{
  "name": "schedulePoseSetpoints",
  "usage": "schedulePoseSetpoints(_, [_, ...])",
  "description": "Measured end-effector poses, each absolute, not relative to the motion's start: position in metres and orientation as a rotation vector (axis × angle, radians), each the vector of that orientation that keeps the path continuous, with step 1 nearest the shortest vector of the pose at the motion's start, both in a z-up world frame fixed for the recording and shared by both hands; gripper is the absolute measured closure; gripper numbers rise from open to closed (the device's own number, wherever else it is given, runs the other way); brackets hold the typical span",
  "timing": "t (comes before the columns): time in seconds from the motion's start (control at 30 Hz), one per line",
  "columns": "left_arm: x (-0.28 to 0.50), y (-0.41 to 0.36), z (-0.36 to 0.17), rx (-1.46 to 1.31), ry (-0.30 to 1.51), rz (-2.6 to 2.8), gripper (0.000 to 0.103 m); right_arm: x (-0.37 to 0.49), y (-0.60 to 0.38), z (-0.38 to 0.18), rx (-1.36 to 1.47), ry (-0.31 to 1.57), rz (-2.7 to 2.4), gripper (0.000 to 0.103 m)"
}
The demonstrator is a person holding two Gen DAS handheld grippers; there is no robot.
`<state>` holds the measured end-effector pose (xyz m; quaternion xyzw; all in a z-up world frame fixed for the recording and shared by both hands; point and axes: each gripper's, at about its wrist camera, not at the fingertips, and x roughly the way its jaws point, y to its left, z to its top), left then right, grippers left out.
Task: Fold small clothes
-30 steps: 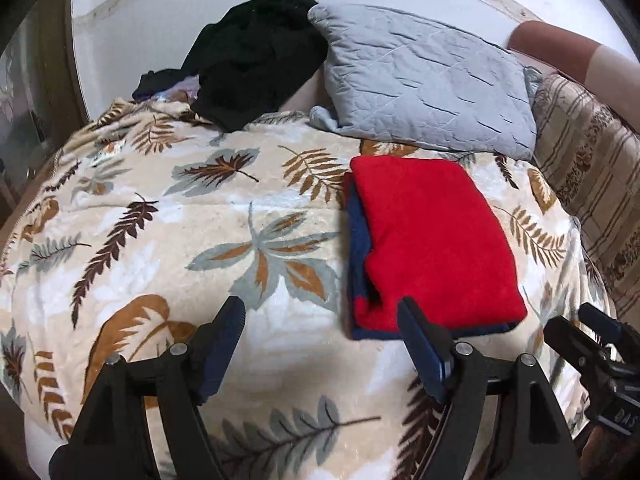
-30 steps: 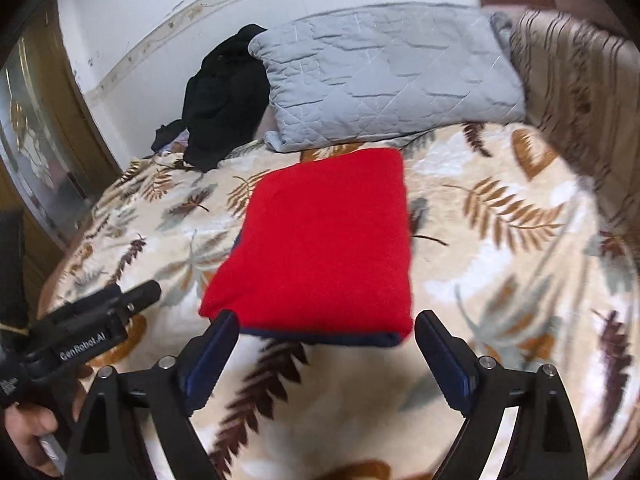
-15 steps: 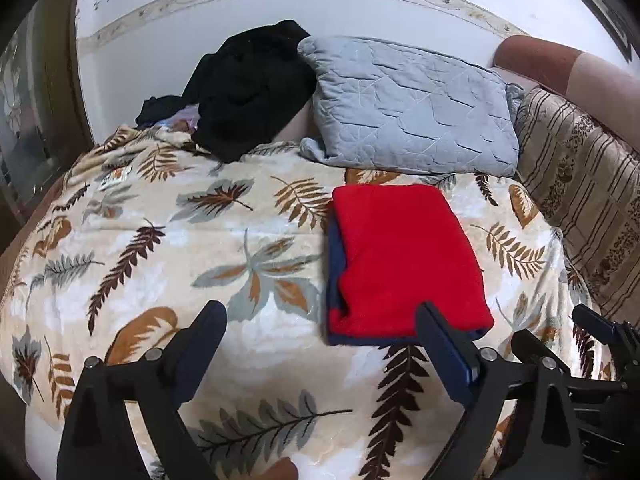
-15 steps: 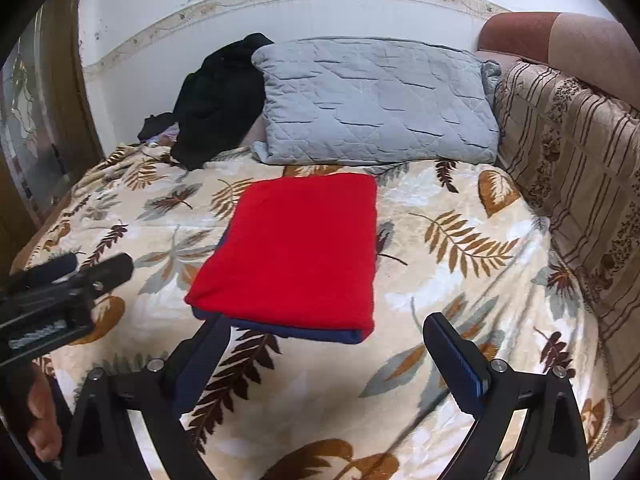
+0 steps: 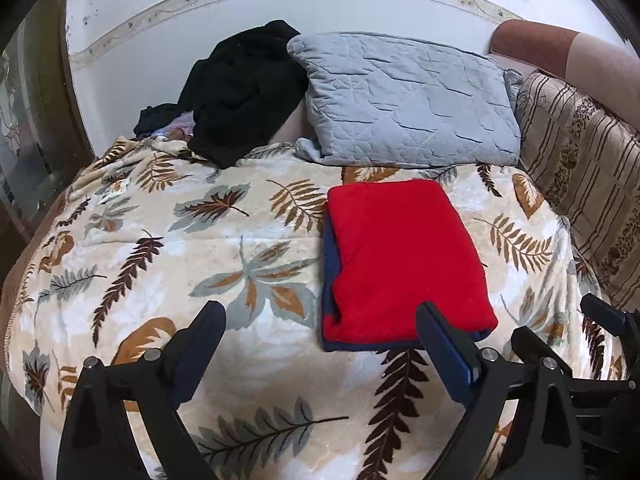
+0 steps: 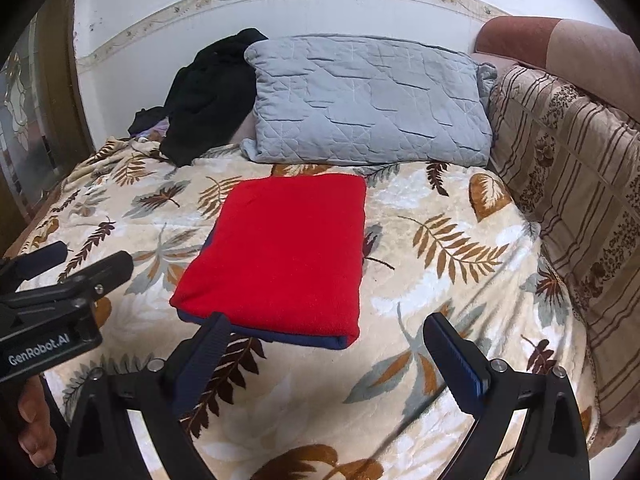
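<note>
One bed [image 5: 132,240] filled both views, covered by a cream blanket [image 6: 448,280] printed with brown and grey leaves. A white wall [image 5: 160,52] with a patterned border strip was seen behind it, and a dark wooden frame with glass [image 6: 24,120] stood at the left edge. A grey quilted pillow [image 5: 408,100] was propped against the wall at the head of the bed, and a heap of black clothes [image 5: 240,88] lay just beside it to the left. A striped brown cushion [image 6: 568,184] was set along the right side of the bed.

A folded red garment [image 5: 400,256], with a navy layer showing along its left and near edges, lay flat on the blanket just below the pillow. The left gripper [image 5: 320,344] was held above the near part of the bed, its jaws spread wide with nothing between them. The right gripper [image 6: 326,354] was likewise held with jaws wide apart and empty, close to the garment's near edge; whether its left finger touched the fabric could not be told.
</note>
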<state>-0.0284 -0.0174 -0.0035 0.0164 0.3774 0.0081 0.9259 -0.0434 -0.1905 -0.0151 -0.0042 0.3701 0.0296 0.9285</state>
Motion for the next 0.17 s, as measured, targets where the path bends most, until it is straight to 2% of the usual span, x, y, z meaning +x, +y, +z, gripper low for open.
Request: schedulePoseSetpoints(0.17, [-0.0198, -0.0233, -0.0077, 0.027, 0.785, -0.018, 0.007, -0.0378, -0.1881, -0.0163, -0.014, 0.764, 0.062, 0.004])
